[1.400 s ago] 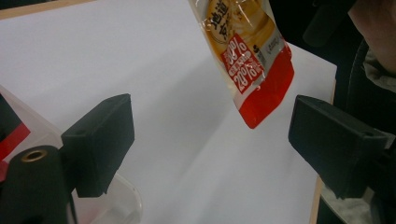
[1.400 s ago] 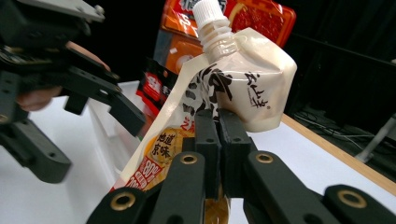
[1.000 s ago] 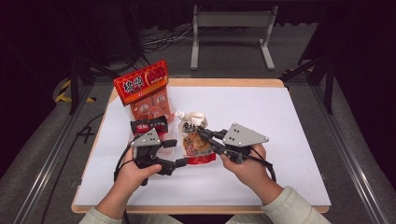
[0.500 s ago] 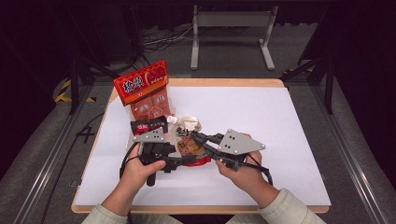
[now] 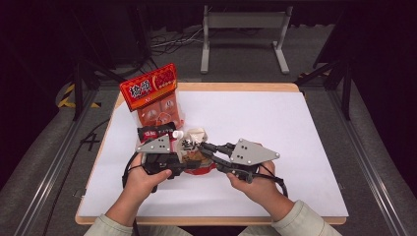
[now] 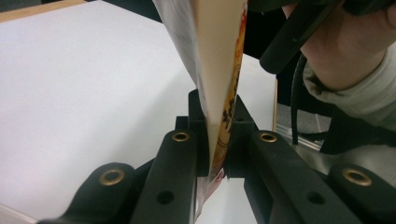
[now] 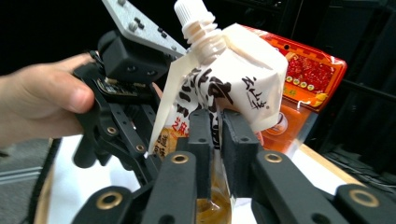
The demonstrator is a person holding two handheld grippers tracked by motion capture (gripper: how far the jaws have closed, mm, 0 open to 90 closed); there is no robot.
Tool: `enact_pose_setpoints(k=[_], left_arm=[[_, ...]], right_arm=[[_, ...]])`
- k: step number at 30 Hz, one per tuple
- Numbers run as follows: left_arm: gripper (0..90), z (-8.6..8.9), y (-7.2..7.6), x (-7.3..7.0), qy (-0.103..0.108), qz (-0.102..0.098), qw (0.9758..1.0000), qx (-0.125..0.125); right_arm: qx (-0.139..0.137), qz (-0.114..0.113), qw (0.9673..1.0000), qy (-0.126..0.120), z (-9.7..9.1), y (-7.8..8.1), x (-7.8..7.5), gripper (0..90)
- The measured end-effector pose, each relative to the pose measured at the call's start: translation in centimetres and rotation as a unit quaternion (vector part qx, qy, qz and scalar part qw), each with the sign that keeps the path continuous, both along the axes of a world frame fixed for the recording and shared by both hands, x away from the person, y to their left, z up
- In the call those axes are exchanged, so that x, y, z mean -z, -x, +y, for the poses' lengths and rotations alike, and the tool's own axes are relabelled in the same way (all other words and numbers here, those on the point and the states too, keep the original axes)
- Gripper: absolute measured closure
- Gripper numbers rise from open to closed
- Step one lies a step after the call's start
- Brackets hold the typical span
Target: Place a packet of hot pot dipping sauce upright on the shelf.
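Both tools are gripping the spouted sauce pouch (image 5: 193, 147) between them, left tool (image 6: 215, 140) pinching its flat edge and right tool (image 7: 214, 135), jaws just easing, nipping its crumpled middle; soft, slippery film likely wants seam or spout holds.

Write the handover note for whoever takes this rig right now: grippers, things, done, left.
Left gripper: shut on the spout pouch, just closed.
Right gripper: jaws around the same pouch, just easing open.
Pouch: between both grippers above the white table, spout up, cap off.
Red bag: stands at the far left, untouched.
Done: pouch taken by the left gripper.
Left: probably free the right gripper; keep the pouch upright.
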State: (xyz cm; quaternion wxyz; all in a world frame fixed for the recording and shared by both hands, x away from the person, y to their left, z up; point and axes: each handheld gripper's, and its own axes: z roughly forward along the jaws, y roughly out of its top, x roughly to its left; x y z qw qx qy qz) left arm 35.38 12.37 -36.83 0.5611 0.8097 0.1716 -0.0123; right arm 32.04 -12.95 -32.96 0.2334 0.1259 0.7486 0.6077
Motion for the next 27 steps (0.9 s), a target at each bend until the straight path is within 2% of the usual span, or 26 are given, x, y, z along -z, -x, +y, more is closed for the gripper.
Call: enact_pose_setpoints(k=[4, 9, 11, 19, 22, 27], left_arm=[[87.4, 0.3, 0.0, -0.1, -0.001, -0.009, 1.0, 0.0], [88.1, 0.7, 0.2, -0.5, -0.02, -0.048, 0.9986, -0.013], [88.2, 1.0, 0.3, -0.8, -0.028, -0.062, 0.9976, -0.014], [88.4, 3.0, 0.1, -1.7, -0.014, -0.079, 0.9965, -0.021], [88.4, 4.3, -0.1, -2.0, -0.011, -0.086, 0.9959, -0.026], [88.4, 5.6, -0.3, -2.2, -0.008, -0.095, 0.9948, -0.034]], right_arm=[[-0.005, 0.006, 0.9998, -0.018, -0.3, 0.1, -0.3, 68.6], [0.005, 0.013, 0.9994, -0.031, -1.2, 0.0, -0.3, 58.1], [0.009, 0.018, 0.999, -0.039, -1.7, -0.1, -0.3, 57.1], [0.036, 0.036, 0.997, -0.058, -4.4, -0.2, 0.3, 56.4], [0.055, 0.046, 0.995, -0.069, -6.3, -0.5, 0.8, 56.5], [0.075, 0.06, 0.9937, -0.059, -7.9, -0.9, 1.1, 55.2]])
